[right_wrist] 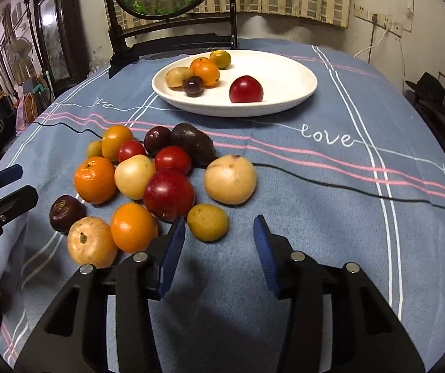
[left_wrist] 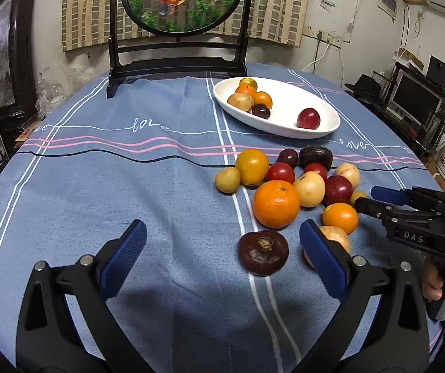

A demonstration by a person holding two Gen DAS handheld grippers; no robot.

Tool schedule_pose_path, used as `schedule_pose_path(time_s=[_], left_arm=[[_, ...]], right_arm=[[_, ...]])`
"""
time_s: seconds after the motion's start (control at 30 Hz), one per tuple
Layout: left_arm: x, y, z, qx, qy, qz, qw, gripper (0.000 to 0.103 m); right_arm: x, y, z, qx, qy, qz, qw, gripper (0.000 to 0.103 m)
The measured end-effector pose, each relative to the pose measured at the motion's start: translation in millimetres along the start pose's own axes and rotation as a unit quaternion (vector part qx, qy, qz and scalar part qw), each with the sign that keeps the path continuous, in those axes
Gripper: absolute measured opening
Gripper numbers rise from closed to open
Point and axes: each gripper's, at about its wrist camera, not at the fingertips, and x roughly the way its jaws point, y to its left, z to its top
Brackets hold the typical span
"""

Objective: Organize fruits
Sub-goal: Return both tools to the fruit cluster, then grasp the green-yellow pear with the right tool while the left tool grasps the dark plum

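- Five fruits sit in the white plate [right_wrist: 284,62] already; over a dozen lie loose in a heap on the blue cloth [right_wrist: 331,217], at about seven o'clock from the plate in the right wrist view.
- Right gripper [right_wrist: 219,236] hangs low at the near edge of the heap, jaws partly open and empty, nothing but cloth between the pads.
- Small yellow-green fruit [right_wrist: 207,222] lies just ahead of the left pad [right_wrist: 172,248], at about ten o'clock from the gap. It looks the likely pick.
- That one looks light, firm and round, so I'd expect it to roll if nudged. Best taken across its widest middle, pads square on both sides.
- Red plum [right_wrist: 169,193] behind it, at eleven o'clock, has a glossy skin that could slip or bruise under a hard squeeze.
- Small orange [right_wrist: 133,227], at nine o'clock from the yellow-green fruit, touches the left finger's outer side, so closing there risks shoving it.
- Left gripper [left_wrist: 222,255] waits on the other side, jaws wide and empty. Dark brown fruit [left_wrist: 263,252] lies just beyond them, toward the right pad, untouched.
- Big orange [left_wrist: 276,203] at twelve o'clock from that dark one looks the heaviest.
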Motion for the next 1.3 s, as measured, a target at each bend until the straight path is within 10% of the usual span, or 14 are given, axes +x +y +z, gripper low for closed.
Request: schedule_pose_path(time_s=[0.57,0.8,1.3], left_arm=[[-3.5,-19.4,-5.1,0.050,-0.008,-0.024,0.9984,0.100],[5.8,-19.8,-4.7,0.055,0.016,-0.061,0.9965,0.067],[23.6,-24.1,-10.9,0.085,0.075,-0.066,0.9914,0.064]], right_arm=[[11.6,13.2,1.6,-0.040,0.003,-0.014,0.999,0.029],[-2.9,4.4,4.0,-0.012,-0.017,0.001,1.000,0.029],[-14.3,1.6,6.1,0.004,-0.028,0.017,0.999,0.029]])
